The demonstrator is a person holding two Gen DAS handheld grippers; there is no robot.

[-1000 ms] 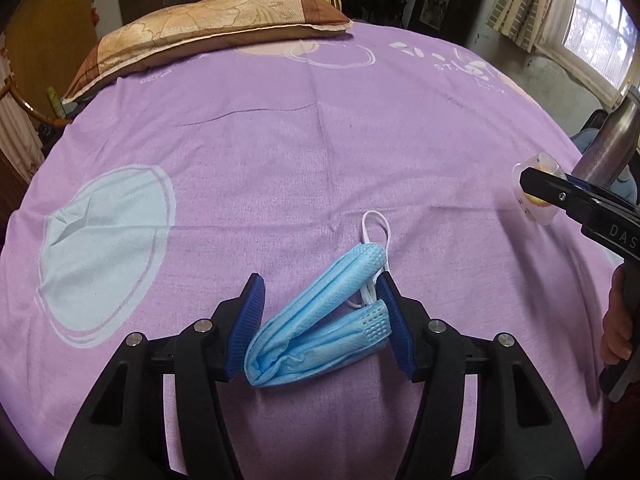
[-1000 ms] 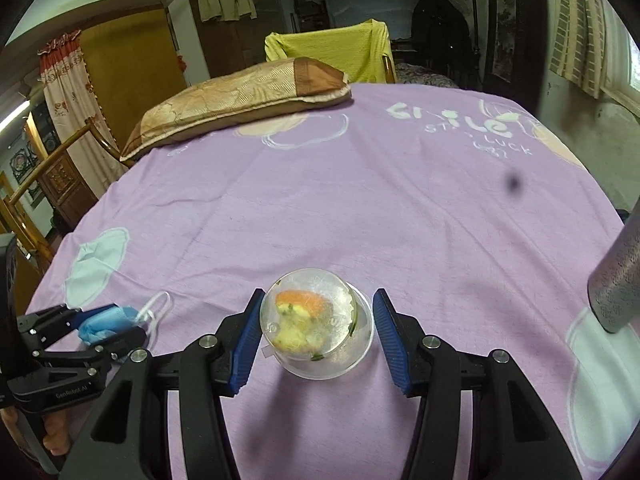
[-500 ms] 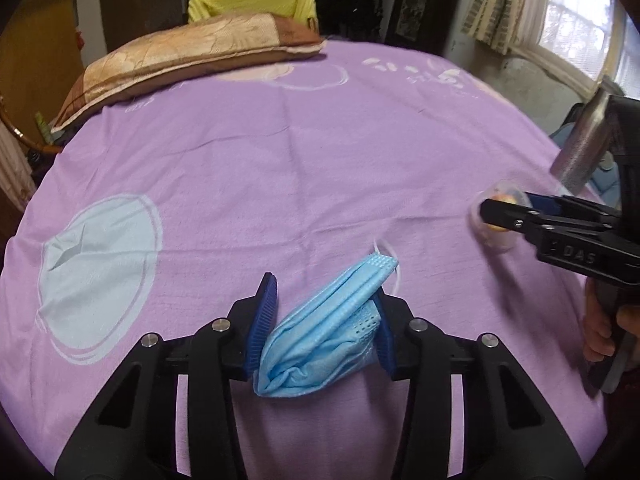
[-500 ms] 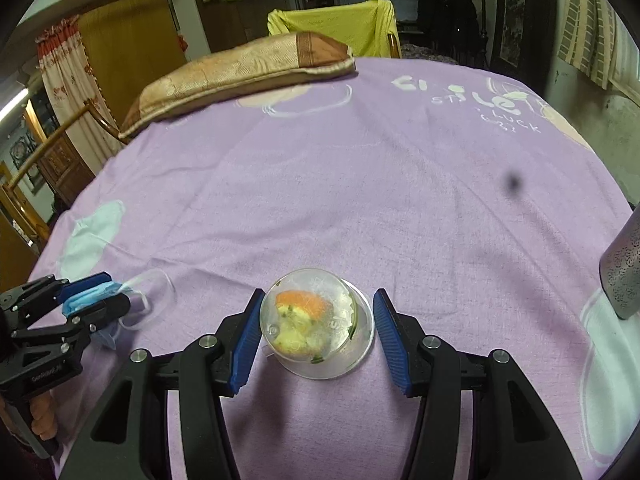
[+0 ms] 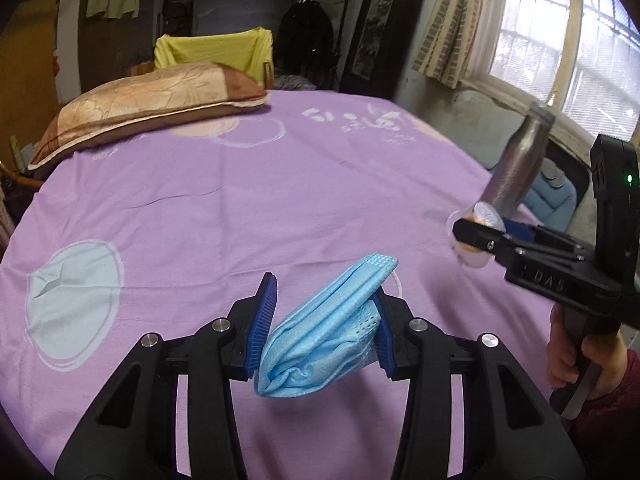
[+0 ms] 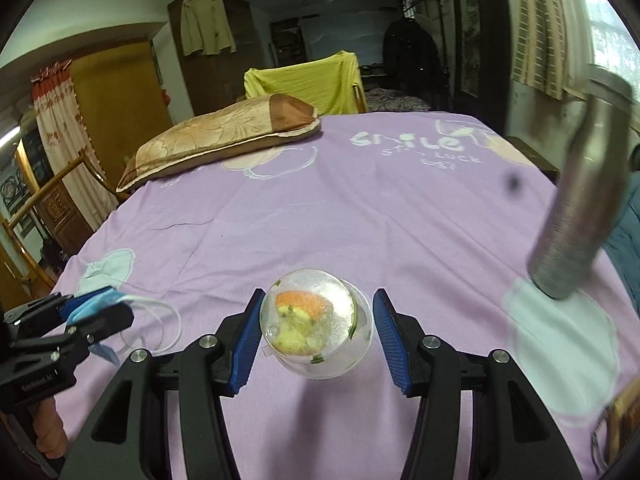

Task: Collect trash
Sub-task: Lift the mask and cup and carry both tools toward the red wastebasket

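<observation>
Blue mask (image 5: 324, 336) sits squeezed between the left claw's (image 5: 324, 326) just-narrowed pads; the right claw (image 6: 316, 334) holds a clear cup (image 6: 316, 326) of food scraps above the purple sheet (image 6: 360, 216).

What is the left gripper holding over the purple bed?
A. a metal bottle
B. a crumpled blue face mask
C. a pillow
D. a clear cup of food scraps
B: the left gripper is pinched on the blue face mask, squeezed between its blue pads.

Pleated blue non-woven mask (image 5: 324, 336), clear glossy plastic cup (image 6: 316, 326), matt purple cotton sheet (image 5: 248, 200) — brushed metal bottle (image 6: 580, 208).
</observation>
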